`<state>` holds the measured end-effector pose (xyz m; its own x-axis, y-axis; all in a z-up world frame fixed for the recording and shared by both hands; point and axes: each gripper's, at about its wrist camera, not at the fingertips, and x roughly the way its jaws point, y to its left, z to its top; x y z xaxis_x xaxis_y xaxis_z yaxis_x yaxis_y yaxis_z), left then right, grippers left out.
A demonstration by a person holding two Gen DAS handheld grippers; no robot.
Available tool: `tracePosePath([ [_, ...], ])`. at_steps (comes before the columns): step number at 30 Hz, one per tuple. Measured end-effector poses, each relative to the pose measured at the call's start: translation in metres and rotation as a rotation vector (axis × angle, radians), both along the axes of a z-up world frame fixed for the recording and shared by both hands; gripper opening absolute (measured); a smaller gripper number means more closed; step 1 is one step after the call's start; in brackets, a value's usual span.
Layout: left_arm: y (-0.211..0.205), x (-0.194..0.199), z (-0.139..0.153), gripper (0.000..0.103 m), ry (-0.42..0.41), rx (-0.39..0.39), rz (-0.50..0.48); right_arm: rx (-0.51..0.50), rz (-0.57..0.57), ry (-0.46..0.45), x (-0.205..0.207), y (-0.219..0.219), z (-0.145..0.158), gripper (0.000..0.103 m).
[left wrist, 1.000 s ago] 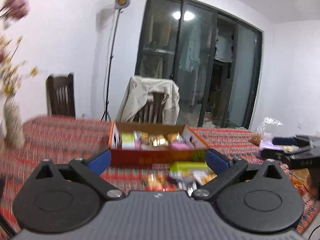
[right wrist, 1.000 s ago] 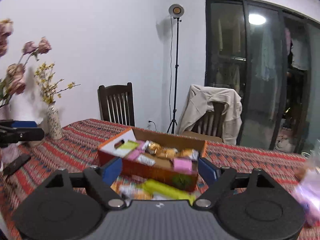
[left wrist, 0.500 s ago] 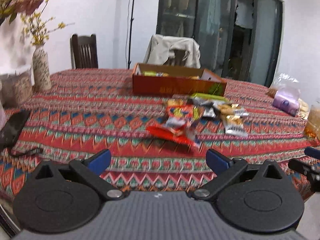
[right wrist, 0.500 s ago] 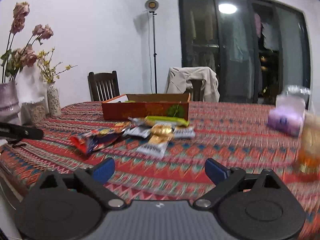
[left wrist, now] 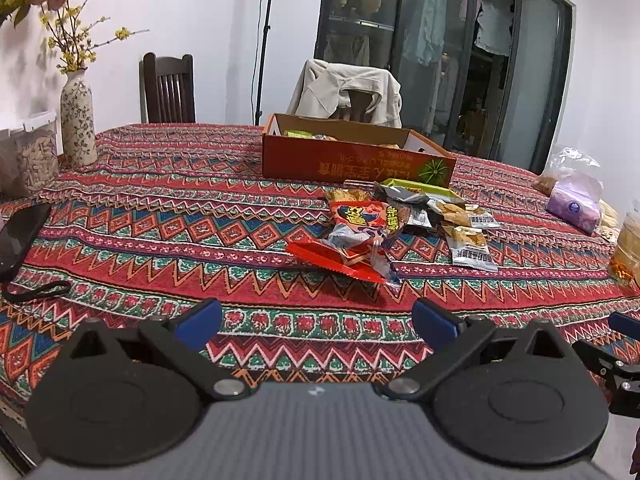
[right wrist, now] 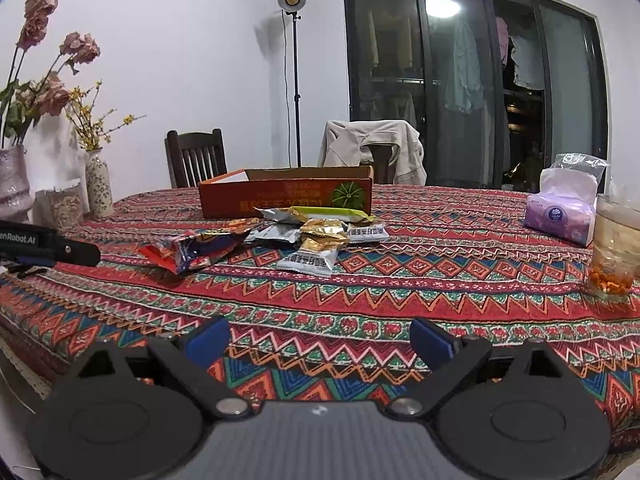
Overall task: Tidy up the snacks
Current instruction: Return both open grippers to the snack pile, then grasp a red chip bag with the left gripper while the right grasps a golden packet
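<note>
Both wrist cameras are looking slightly downward from the table's (left wrist: pixel 160 216) near edge. They are sharing the snack pile (left wrist: pixel 384 224) and orange box (right wrist: pixel 286 196).

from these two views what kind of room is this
Most likely a home dining room: a large table under a patterned cloth with wooden chairs round it, flower vases at one end, and clothes hanging behind glass sliding doors.
</note>
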<state>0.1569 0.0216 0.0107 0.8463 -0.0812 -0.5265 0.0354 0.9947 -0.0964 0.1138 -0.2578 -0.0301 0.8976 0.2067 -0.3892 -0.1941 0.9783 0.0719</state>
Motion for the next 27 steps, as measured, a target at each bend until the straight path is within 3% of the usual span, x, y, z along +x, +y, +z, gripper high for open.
tracePosePath([
  [11, -0.018, 0.065, 0.002, 0.103, -0.005, 0.012, -0.083, 0.018, 0.033, 0.042, 0.055, 0.004, 0.004, 0.095],
  [18, -0.031, 0.117, -0.008, 0.103, 0.009, 0.016, -0.148, 0.137, 0.087, 0.113, 0.124, 0.007, 0.011, 0.083],
  [22, -0.030, 0.142, -0.020, 0.102, 0.055, -0.022, -0.158, 0.105, 0.079, 0.155, 0.163, 0.019, 0.008, 0.073],
  [25, -0.027, 0.151, -0.028, 0.095, 0.081, -0.037, -0.162, 0.072, 0.076, 0.184, 0.191, 0.029, 0.002, 0.065],
  [27, -0.027, 0.154, -0.032, 0.075, 0.097, -0.043, -0.170, 0.034, 0.073, 0.205, 0.205, 0.036, -0.001, 0.058],
])
